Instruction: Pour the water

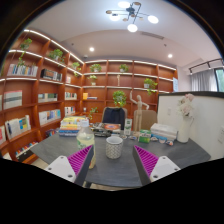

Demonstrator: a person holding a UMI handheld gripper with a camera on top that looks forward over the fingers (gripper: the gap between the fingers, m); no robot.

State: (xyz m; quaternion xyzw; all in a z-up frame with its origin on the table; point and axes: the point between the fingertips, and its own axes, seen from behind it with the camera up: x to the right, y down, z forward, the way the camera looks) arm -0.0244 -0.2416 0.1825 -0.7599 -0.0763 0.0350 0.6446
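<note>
Although nothing is gripped yet, the task's likely vessel, a small pale cylindrical cup with a darker band near its rim, stands upright on the dark grey desk just ahead of the hand-held gripper, roughly on the line between its two fingers but beyond their tips. The fingers are spread wide, their magenta pads facing each other across bare desk, and they hold nothing. Whether the cup has water in it, I cannot tell. To one side of the cup sit a small clear container and a stack of books; to the other side, a white vase with pale flowers stands near the desk's far edge, with some small green and white items between. Beyond the desk are a dark office chair and wooden shelves lined with books and potted plants. The main risk, as I judge it, is an off-centre approach: one finger could nudge the light cup and tip or slide it before both pads press on it. A grip set too high or too loose could let it slip during the tilt, spilling water toward the books.
</note>
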